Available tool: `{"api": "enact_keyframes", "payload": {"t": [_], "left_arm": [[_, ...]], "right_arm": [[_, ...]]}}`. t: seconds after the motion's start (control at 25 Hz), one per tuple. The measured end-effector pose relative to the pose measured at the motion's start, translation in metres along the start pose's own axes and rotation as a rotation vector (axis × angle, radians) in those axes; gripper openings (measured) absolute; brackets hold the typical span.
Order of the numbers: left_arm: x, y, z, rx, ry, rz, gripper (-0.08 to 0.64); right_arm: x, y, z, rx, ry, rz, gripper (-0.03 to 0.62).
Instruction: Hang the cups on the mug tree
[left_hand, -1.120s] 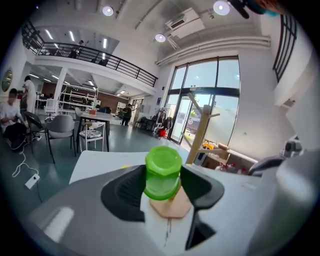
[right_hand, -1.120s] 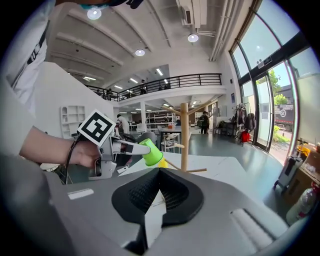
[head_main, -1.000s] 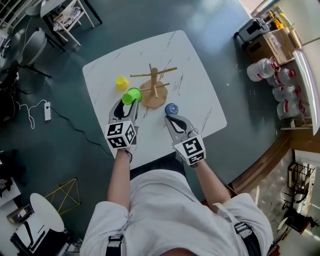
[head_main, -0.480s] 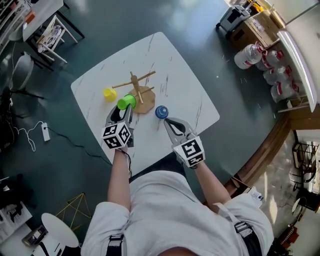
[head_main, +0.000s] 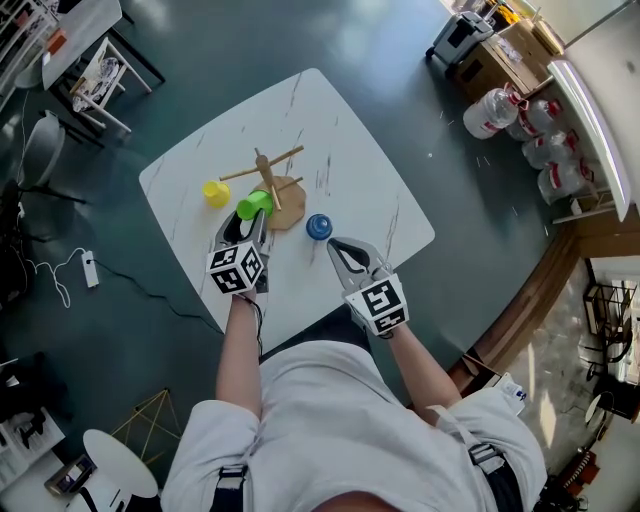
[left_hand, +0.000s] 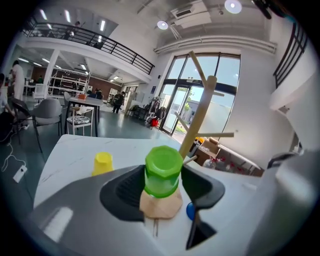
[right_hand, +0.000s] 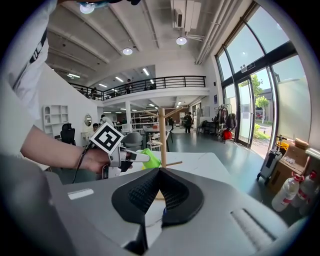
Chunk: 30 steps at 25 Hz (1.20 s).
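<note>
The green cup (left_hand: 162, 170) is clamped by the left hand-held gripper (head_main: 247, 222); the right hand-held gripper (right_hand: 159, 192) is closed, empty. The mug tree (head_main: 268, 180), upper centre, could be toppled by an off-line push.

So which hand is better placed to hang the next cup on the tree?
Left. The left claw grips the green cup right beside the mug tree; the right claw is shut, empty, back by the blue cup.
</note>
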<state>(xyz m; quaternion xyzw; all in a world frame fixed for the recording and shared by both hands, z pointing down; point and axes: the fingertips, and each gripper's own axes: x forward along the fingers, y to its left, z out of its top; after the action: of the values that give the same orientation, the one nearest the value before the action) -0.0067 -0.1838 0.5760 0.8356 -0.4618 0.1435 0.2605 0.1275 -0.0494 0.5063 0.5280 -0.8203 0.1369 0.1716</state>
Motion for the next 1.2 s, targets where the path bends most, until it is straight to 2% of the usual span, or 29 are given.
{"api": "enact_keyframes", "payload": {"t": [0.04, 0.12, 0.16, 0.36, 0.52, 0.56, 0.6, 0.68, 0.72, 0.88, 0.96, 1.08, 1.2], "left_arm": [[0.0, -0.001, -0.001, 0.015, 0.008, 0.003, 0.237], [0.001, -0.005, -0.003, 0.042, 0.022, -0.001, 0.334], [0.001, -0.007, -0.005, 0.053, 0.028, -0.004, 0.355], [-0.011, -0.011, -0.009, 0.083, 0.028, 0.015, 0.376], [-0.025, 0.001, -0.012, 0.071, 0.013, 0.038, 0.375], [-0.03, 0.004, -0.015, 0.062, 0.015, 0.041, 0.366], [-0.035, 0.007, -0.019, 0.056, 0.017, 0.045, 0.306], [-0.048, 0.01, -0.025, 0.064, 0.009, 0.06, 0.036], [-0.053, 0.008, -0.028, 0.081, 0.008, 0.063, 0.002], [-0.058, -0.006, -0.054, 0.195, 0.06, 0.069, 0.002], [-0.057, -0.014, -0.064, 0.195, 0.075, 0.062, 0.001], [-0.053, -0.032, -0.077, 0.154, 0.085, 0.026, 0.001], [-0.047, -0.051, -0.085, 0.184, 0.103, 0.002, 0.002]], "right_arm": [[0.001, 0.0, 0.0, 0.0, 0.001, 0.004, 0.0], [0.003, 0.0, -0.001, 0.0, 0.002, 0.013, 0.0], [0.004, -0.001, -0.002, 0.0, 0.002, 0.019, 0.0], [0.012, 0.003, -0.005, -0.014, 0.006, 0.067, 0.0], [0.025, 0.01, -0.006, -0.026, 0.008, 0.107, 0.0], [0.028, 0.011, -0.007, -0.03, 0.009, 0.116, 0.0], [0.031, 0.012, -0.009, -0.033, 0.012, 0.124, 0.0], [0.036, 0.011, -0.016, -0.038, 0.023, 0.134, 0.0], [0.037, 0.01, -0.02, -0.039, 0.031, 0.136, 0.0], [0.044, 0.0, -0.045, -0.015, 0.066, 0.119, 0.0], [0.046, -0.005, -0.058, 0.0, 0.086, 0.105, 0.0], [0.047, -0.009, -0.074, -0.004, 0.122, 0.094, 0.0], [0.05, -0.012, -0.081, -0.018, 0.152, 0.082, 0.0]]}}
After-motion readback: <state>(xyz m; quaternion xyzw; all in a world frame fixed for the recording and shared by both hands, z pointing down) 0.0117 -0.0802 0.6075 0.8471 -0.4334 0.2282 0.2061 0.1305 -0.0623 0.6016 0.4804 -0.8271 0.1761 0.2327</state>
